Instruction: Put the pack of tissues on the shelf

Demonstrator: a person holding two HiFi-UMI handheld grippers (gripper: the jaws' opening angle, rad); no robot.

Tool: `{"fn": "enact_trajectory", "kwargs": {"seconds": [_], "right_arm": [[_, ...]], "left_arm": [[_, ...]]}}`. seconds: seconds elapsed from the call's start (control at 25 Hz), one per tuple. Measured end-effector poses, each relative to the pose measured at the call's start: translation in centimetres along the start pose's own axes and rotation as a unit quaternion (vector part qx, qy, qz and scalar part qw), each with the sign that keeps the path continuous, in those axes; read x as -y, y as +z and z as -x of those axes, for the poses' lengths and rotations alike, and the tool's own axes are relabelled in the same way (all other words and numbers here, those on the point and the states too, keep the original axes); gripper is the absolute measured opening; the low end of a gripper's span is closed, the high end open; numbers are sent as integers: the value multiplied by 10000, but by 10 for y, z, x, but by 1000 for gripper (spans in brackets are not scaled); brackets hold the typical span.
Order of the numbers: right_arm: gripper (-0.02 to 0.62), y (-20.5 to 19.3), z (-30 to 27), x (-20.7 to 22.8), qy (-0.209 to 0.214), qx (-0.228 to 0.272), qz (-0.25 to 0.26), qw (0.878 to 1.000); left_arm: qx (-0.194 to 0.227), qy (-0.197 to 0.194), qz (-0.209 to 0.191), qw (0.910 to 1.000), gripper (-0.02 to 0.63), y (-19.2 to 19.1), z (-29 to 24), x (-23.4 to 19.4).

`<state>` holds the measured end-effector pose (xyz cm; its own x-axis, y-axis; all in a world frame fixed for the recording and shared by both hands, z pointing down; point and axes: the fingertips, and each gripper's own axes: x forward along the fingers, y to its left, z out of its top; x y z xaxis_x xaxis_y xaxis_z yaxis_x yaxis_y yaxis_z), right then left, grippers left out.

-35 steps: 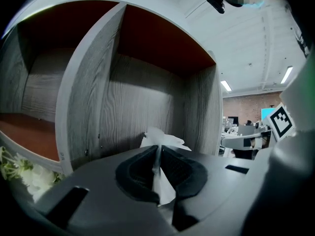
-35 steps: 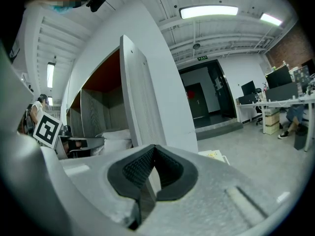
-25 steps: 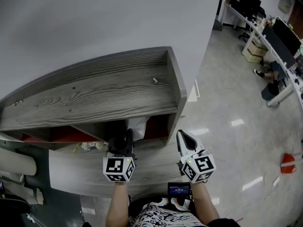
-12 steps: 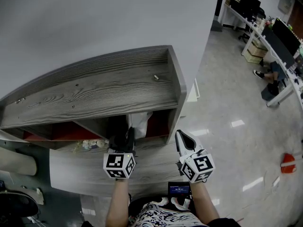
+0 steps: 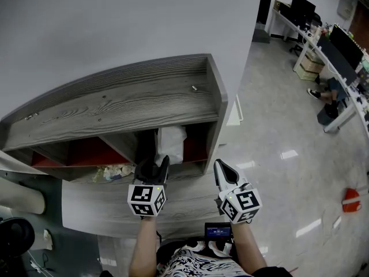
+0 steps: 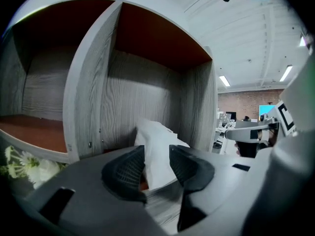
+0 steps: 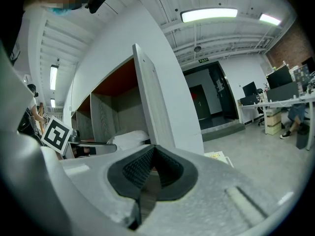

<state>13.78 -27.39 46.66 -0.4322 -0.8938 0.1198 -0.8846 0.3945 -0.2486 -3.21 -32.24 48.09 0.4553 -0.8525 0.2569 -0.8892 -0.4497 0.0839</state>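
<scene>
We hold our left gripper (image 5: 153,167) at the mouth of the right-hand compartment of the grey wooden shelf (image 5: 115,108). Its jaws are opening, and the white pack of tissues (image 5: 172,144) stands between them on the compartment's floor, with the pads not pressing its sides. Our right gripper (image 5: 223,171) hangs just outside the shelf's right end panel, its jaws closed together with nothing between them.

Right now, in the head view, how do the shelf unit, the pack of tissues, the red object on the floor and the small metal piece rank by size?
1. shelf unit
2. pack of tissues
3. red object, slightly smaller, though it lies farther away, so unsure
4. small metal piece
</scene>
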Motion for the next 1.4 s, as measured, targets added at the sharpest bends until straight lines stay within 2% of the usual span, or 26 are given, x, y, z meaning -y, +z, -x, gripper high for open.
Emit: {"fn": "enact_trajectory", "kwargs": {"seconds": [0.4,0.68,0.84,0.96,1.24,1.4], "right_arm": [[3,7,18,-26,11,104,140,9998],[3,7,23,-52,56,157,200,9997],[3,2,28,-69,78,108,284,9995],[3,2,33,-80,80,104,338,9993],[3,-6,40,-106,135,91,361,9992],[3,-10,47,-119,134,68,410,9990]], "left_arm": [[314,-29,76,9995,146,12,34,0],[381,-158,111,9991,144,11,62,-1],[426,-187,195,9987,107,10,78,-5],[450,-211,185,9986,48,12,91,-6],[575,-224,259,9978,25,15,127,-12],[578,-366,326,9971,11,14,140,-10]]}}
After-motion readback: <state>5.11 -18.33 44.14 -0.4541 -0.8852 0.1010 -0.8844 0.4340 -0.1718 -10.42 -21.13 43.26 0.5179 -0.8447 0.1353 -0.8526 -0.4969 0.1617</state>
